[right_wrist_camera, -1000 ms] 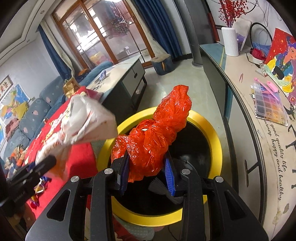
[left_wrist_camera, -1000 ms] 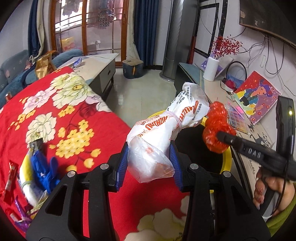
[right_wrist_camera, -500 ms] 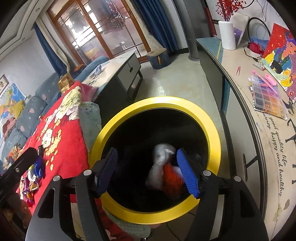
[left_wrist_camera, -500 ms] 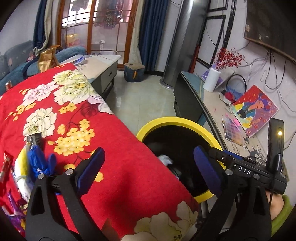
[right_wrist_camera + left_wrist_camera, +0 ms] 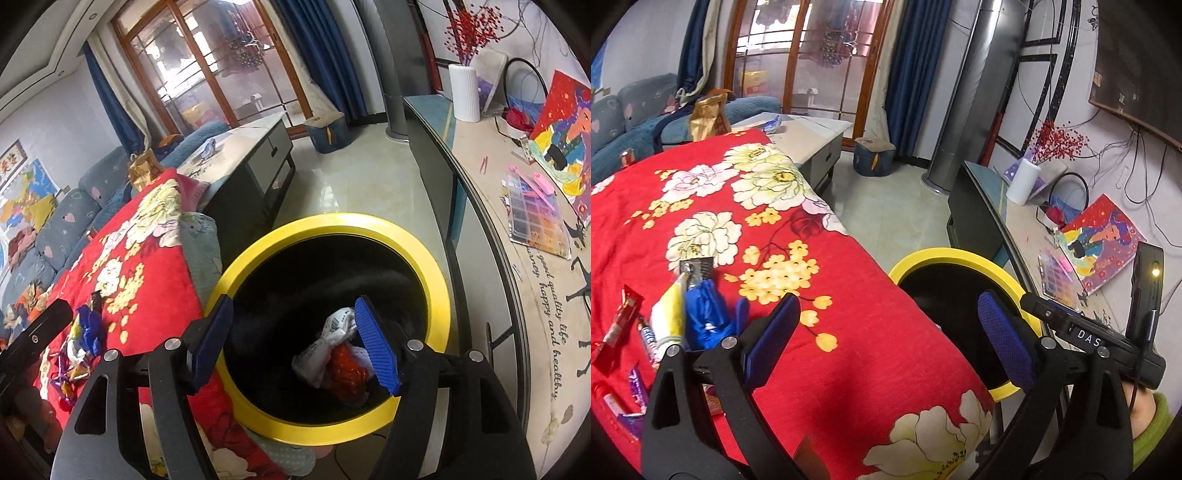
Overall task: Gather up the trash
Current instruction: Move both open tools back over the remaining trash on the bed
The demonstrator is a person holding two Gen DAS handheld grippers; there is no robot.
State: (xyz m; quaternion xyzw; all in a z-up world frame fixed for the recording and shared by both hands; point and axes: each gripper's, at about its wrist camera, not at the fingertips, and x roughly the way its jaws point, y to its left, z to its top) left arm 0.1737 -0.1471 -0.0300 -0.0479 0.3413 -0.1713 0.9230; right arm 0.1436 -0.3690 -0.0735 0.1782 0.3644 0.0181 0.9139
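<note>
My right gripper (image 5: 294, 306) hangs open over a black trash bin with a yellow rim (image 5: 332, 221), with nothing between its fingers. At the bottom of the bin lie a white printed plastic bag (image 5: 334, 328) and a crumpled red plastic bag (image 5: 347, 373). My left gripper (image 5: 889, 306) is open wide and holds nothing. It hovers over the edge of a red floral cloth (image 5: 849, 369), just left of the bin's yellow rim (image 5: 945, 254). Several wrappers lie on the cloth at the left, among them a blue one (image 5: 705, 314) and a red one (image 5: 620, 332).
A long curved counter (image 5: 491, 258) runs along the right of the bin with a white vase (image 5: 463, 92), a painting and a bead box. A grey cabinet (image 5: 258, 162) and a blue sofa (image 5: 66, 221) stand beyond the cloth. Tiled floor (image 5: 369, 184) lies behind the bin.
Both grippers opened. The white bag left my left gripper and the red bag left my right one; both now lie in the bin. My left gripper drew back left over the cloth.
</note>
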